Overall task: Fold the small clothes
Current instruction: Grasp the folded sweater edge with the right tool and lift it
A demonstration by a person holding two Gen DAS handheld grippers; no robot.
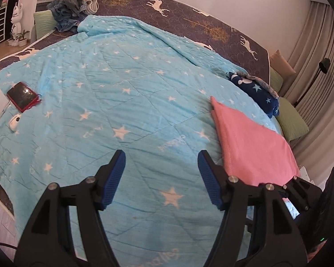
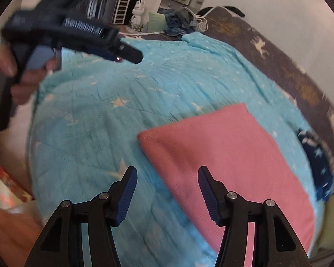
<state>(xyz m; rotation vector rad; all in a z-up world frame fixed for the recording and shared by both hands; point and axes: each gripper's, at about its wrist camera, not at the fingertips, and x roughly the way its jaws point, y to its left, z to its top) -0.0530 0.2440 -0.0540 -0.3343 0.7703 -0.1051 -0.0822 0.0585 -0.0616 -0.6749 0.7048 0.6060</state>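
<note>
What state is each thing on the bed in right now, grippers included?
Left gripper: open, empty, over the quilt.
Right gripper: open, empty, above the pink cloth's edge.
Pink cloth: folded, lying flat.
Navy star garment: bunched up beside it.
Blue quilt: spread out.
Phone: screen dark.

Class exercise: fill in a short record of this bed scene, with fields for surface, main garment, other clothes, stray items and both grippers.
surface: light blue star quilt on a bed
main garment: pink cloth, folded flat
other clothes: navy star garment beyond the pink one; blue-grey pile at the far corner
stray items: red phone, white mouse
left gripper: open, empty
right gripper: open, empty
</note>
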